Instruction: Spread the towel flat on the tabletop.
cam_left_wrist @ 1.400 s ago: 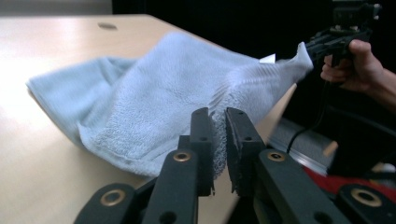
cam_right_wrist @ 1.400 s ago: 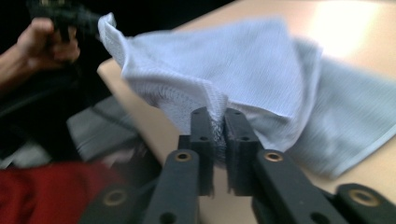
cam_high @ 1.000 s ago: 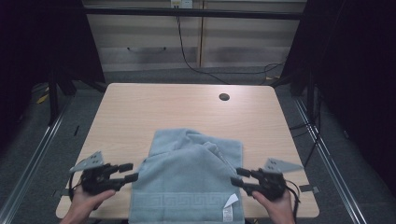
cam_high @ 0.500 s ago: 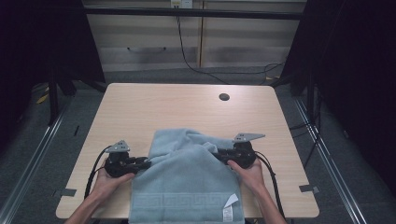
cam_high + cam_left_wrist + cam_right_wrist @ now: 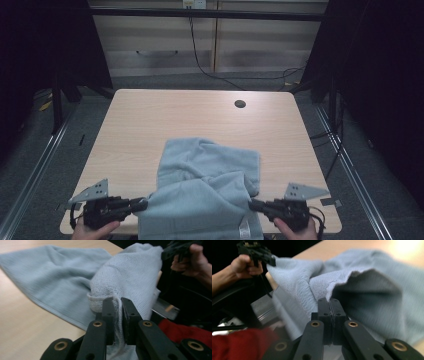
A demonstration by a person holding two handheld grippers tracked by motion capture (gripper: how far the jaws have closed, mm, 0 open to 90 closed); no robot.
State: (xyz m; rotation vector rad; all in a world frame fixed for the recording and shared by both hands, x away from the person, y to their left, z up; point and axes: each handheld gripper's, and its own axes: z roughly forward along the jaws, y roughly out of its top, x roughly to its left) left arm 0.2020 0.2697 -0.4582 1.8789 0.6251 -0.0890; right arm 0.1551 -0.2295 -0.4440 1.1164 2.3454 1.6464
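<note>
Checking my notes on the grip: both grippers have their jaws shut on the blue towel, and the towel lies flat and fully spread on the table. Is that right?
Not quite. Both the left gripper and right gripper are shut on the blue towel, but it is bunched and lifted between them, not flat, as the high view shows.

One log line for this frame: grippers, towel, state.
left gripper: shut on towel | right gripper: shut on towel | towel: bunched, near table edge

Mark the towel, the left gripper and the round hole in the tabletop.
towel (image 5: pixel 210 175): high view, middle of the cloth.
left gripper (image 5: pixel 141 203): high view, its fingers pinching the towel's edge.
hole (image 5: pixel 240 104): high view, its dark centre.
</note>
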